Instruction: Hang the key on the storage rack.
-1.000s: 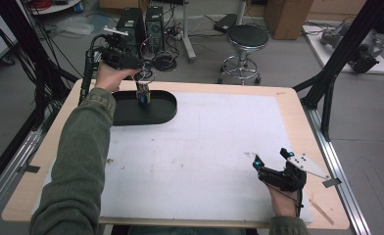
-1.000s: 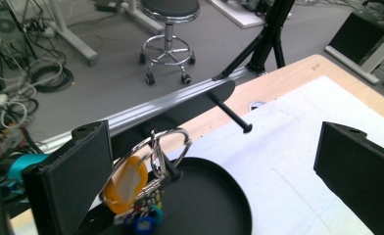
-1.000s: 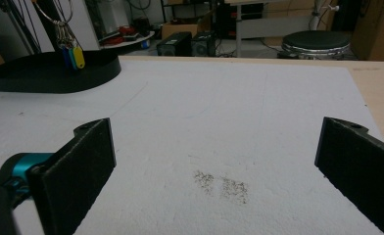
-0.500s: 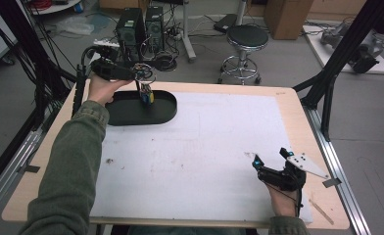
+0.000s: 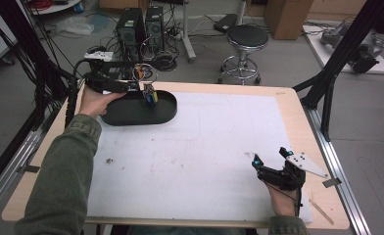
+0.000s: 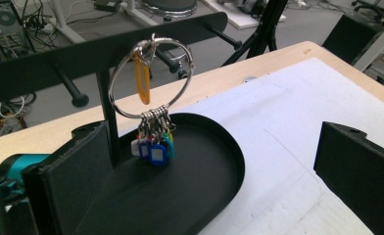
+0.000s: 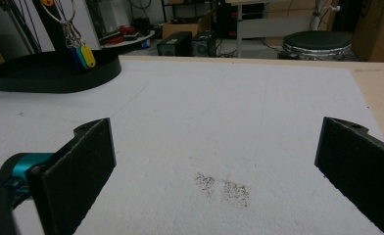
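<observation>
left gripper [image 5: 140, 86]: jaws wide apart, nothing clamped, held over black tray [image 6: 214, 147] | key ring [image 6: 151, 81] hung on a stand, seemingly, tags [image 6: 156, 149] dangling over tray | right gripper [image 5: 273, 169]: spread, idle | step judged: ring released; withdrawal advised.

The tray [image 6: 214, 161] is black. The big ring [image 6: 151, 81] is shiny silver, with an orange tag [image 6: 142, 82] on it. Small blue, green and yellow tags [image 6: 156, 147] hang below. The table [image 5: 298, 105] is light brown wood with a white mat [image 5: 214, 147] that has dark specks. The sleeve [image 5: 62, 181] is green. Both claws have black jaws and a teal part.
</observation>
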Motion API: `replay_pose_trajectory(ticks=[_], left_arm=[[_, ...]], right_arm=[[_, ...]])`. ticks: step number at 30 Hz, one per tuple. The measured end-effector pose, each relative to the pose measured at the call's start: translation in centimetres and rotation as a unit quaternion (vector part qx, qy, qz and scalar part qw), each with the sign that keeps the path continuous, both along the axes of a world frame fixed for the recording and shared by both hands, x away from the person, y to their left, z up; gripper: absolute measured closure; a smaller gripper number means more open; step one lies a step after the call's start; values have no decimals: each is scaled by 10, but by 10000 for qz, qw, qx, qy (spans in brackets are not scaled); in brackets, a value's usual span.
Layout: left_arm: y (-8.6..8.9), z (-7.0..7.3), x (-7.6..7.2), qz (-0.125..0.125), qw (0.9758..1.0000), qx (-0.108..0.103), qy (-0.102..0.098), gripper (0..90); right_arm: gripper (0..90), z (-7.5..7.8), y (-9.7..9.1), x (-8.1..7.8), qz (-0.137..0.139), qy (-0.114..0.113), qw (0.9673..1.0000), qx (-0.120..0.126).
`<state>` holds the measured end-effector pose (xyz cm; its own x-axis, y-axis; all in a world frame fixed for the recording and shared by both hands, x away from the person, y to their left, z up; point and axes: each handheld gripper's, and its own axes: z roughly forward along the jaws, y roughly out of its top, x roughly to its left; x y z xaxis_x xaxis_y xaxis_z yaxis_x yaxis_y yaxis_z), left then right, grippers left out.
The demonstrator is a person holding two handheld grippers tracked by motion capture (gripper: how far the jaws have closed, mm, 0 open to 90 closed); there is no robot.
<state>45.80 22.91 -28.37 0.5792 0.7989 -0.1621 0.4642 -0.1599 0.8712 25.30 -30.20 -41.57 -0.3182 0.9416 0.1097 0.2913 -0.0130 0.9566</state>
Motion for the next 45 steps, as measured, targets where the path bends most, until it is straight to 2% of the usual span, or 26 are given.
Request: replay_pose_trajectory(ticks=[7, 16, 30, 35, 43, 45], left_arm=[[4, -4, -8, -108, 9998, -130, 75, 16], [11, -11, -21, -128, 9998, -153, 99, 16], [29, -37, -42, -84, 9992, -279, 259, 16], [32, -43, -50, -153, 9987, -377, 300, 16], [38, -51, -68, -28, 9990, -401, 195, 17], [39, -53, -73, 73, 9994, -325, 71, 17]], right_arm=[[5, 0, 1, 0, -4, 10, 10000, 10], [5, 0, 1, 0, 6, -9, 10000, -3], [4, 0, 1, 0, 19, -21, 10000, -28], [5, 0, 2, 0, 20, -7, 10000, -34], [5, 0, 1, 0, 24, -21, 10000, -30], [4, 0, 2, 0, 27, 0, 10000, -22]])
